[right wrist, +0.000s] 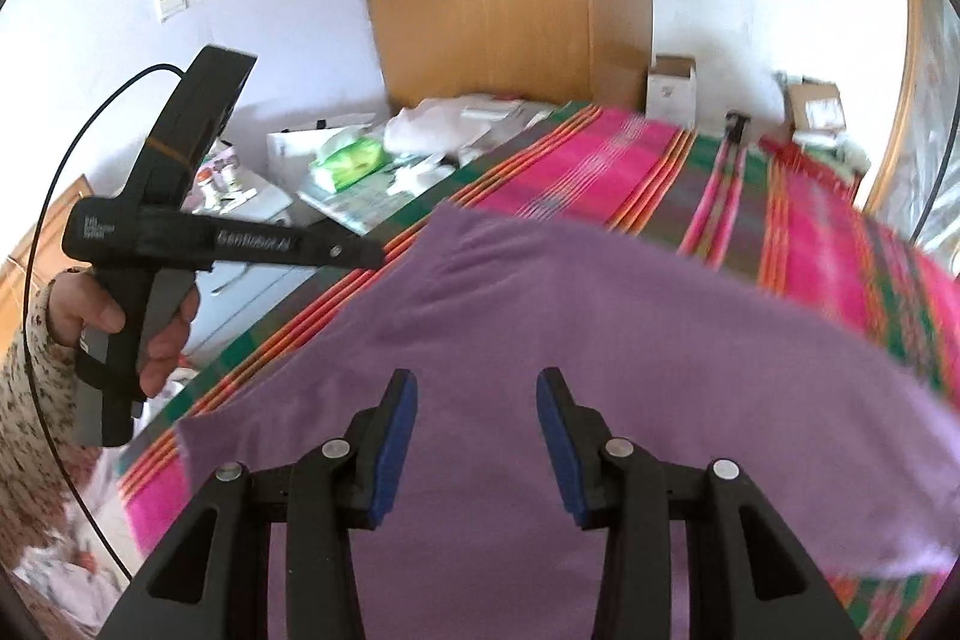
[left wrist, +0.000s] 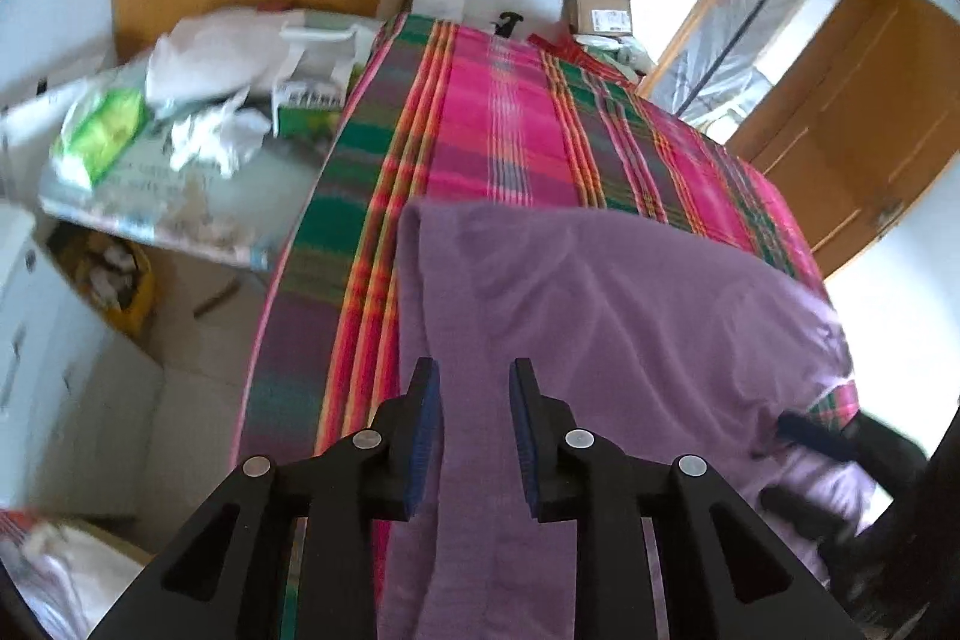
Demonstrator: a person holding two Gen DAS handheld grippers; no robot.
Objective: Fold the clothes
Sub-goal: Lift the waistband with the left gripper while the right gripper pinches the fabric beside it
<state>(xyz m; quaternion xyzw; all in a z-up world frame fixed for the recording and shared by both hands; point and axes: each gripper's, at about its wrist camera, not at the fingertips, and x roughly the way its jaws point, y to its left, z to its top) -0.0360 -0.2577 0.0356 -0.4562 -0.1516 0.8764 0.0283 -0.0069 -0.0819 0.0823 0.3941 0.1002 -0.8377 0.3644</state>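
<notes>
Purple garment (right wrist: 600,340) is lying on the plaid bedspread (left wrist: 480,130). Left gripper (left wrist: 474,400) and right gripper (right wrist: 477,406) are hovering above it, fingers parted, gripping nothing.

My purple garment (left wrist: 600,340) runs off the frame at 6 o'clock in both wrist views, so I cannot see its near hem. At 3 o'clock in my left view its edge smears with motion blur, and my right gripper (left wrist: 804,466) there is only a dark blur, its jaws unreadable. The plaid bedspread (right wrist: 840,244) blurs toward 2 o'clock in my right view. Labels on the cardboard boxes (left wrist: 600,13) are too small to read.
</notes>
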